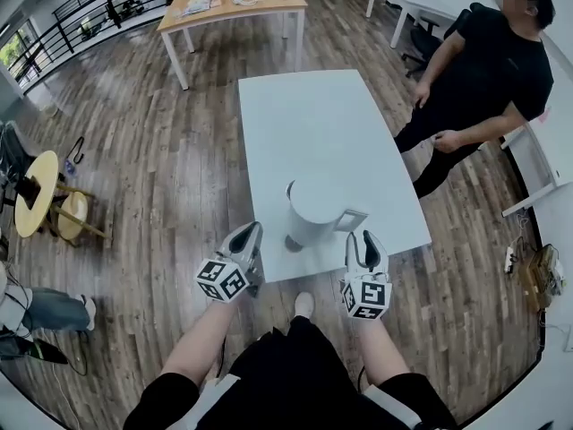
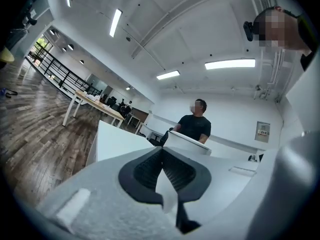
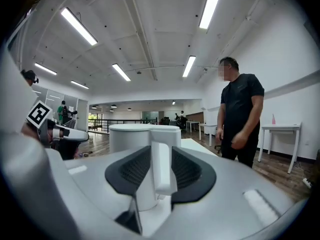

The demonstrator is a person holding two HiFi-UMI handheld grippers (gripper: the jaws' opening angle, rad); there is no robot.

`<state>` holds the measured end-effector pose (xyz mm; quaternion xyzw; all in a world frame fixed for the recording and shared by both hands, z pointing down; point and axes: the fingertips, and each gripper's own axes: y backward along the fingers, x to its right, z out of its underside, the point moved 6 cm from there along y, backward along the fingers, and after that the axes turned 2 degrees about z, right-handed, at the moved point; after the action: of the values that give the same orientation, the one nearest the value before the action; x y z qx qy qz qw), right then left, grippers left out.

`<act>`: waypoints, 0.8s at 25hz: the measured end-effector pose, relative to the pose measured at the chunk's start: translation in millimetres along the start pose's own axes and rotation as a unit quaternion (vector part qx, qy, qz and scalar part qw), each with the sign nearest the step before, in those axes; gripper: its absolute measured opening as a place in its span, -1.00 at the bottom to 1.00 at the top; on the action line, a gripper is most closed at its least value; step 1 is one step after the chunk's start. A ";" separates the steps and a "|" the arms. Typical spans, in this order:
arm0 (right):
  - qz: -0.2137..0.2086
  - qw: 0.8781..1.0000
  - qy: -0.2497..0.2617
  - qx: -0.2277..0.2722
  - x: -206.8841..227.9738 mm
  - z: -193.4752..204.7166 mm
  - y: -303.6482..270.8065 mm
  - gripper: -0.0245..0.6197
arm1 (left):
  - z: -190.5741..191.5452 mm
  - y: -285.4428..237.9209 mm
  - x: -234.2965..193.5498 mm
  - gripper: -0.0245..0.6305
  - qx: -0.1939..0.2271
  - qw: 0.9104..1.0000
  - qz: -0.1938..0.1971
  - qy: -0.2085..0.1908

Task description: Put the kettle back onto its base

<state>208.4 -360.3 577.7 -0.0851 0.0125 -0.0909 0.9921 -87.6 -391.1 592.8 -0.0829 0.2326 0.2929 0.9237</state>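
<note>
The white kettle (image 1: 313, 211), lid down, stands at the near edge of the white table (image 1: 313, 124), and a person in black (image 1: 483, 88) stands off to the far right. My right gripper (image 1: 365, 242) is open, its jaws either side of the kettle's handle (image 3: 161, 154). My left gripper (image 1: 248, 238), just left of the kettle, is closed and empty.

so it's a plain white rectangular table (image 1: 322, 124) standing on a wood-plank floor (image 1: 152, 150); sitting on it is a white kettle (image 1: 313, 211), upright, close to the near edge; its handle (image 1: 351, 219) sticks out toward the near right corner; something dark shows under its near-left side, can't tell what
</note>
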 end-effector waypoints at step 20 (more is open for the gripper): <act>0.002 0.997 -0.041 0.062 -94.4 -32.3 146.2 -0.91 | -20.9 140.6 40.9 -0.94 0.037 0.998 0.058 0.013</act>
<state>140.4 -206.8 521.7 -0.0267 -0.0335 -0.0859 0.9954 -147.6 -262.0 552.5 -0.0393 0.2599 0.3360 0.9044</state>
